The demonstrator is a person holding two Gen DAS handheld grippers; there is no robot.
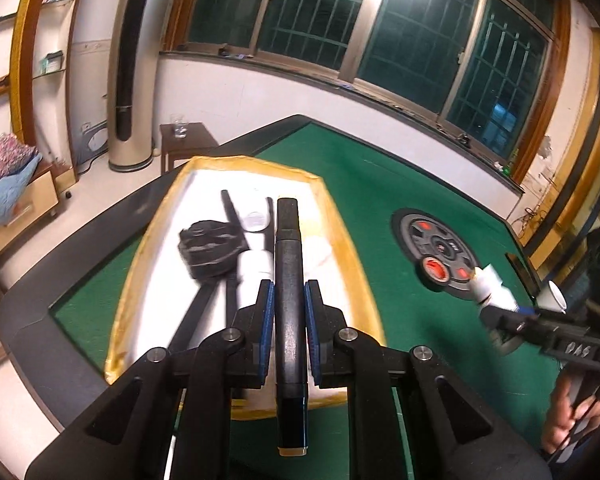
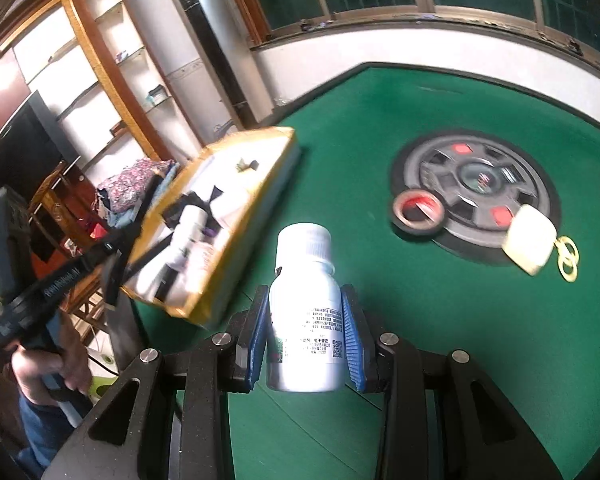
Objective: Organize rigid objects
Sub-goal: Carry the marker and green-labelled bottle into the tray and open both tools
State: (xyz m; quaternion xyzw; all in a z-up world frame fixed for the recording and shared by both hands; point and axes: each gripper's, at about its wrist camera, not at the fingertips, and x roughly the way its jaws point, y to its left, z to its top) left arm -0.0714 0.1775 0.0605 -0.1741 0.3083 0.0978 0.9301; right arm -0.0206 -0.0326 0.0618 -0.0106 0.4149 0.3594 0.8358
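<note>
I am carrying two things toward the yellow-rimmed box (image 1: pixel 342 216) at once, so I judge this the delivery step. My left gripper (image 1: pixel 289 312) is clamping its fingers (image 1: pixel 265 320) on a long black bar (image 1: pixel 289 264), which is running up the centre of the left view, over the box's white interior. My right gripper (image 2: pixel 305 328) is gripping a white bottle (image 2: pixel 306 308) at lower centre of the right view, upright, cap on top, above the green surface (image 2: pixel 440 320) and short of the box, which sits at centre left there. Next, I think, each thing is needing a free patch inside before the fingers let go. The box is already holding a black bundle (image 1: pixel 208 248), black strips and white bottles, so the bar's length could foul on them. Also around: a roll of tape (image 2: pixel 418 210) resting against the dark round hub (image 2: pixel 480 176) at right, and a cream tag with gold rings (image 2: pixel 532 240) at its lower right edge. The right view is blurred, so finer contents are staying unclear.
</note>
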